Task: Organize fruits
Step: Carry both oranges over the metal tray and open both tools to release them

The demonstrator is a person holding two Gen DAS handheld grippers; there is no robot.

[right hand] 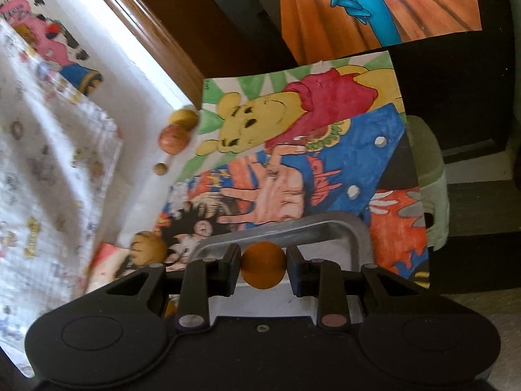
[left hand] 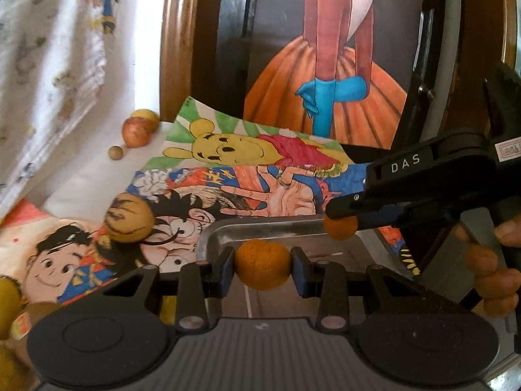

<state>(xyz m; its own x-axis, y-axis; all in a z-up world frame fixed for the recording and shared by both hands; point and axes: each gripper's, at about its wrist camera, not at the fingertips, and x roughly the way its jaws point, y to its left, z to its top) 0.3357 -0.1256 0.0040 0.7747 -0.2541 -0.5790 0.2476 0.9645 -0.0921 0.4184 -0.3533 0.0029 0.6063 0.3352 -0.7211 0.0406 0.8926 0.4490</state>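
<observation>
L tool: [left hand: 263,268] clenched on an orange fruit [left hand: 262,264], pads touching both sides, held just above the near part of the metal tray [left hand: 260,228].
R tool: [right hand: 263,265] clenched on a smaller orange fruit [right hand: 263,264]; in left wrist view it comes in from the right, fruit at its tip over the tray's far-right rim. Person's fingers [left hand: 488,260] wrap the handle.
Tray: silver, rounded corners, lying on the drawings near the centre.
Surface: cartoon drawings [left hand: 247,176] spread flat, yellow bear sheet at the far end; white surface under them, can't tell if it's a tabletop.
Loose fruit: tan round fruit w/ dark marks [left hand: 128,220] left of the tray, on the drawings; red apple [left hand: 137,132] far left, touching a yellow fruit [left hand: 145,115] behind it; small brown ball [left hand: 116,153] just near of the apple.
Far: large drawing of an orange skirt w/ blue gloves [left hand: 325,97] propped upright against a wooden frame [left hand: 176,42].
Left: printed white cloth [left hand: 49,81].
</observation>
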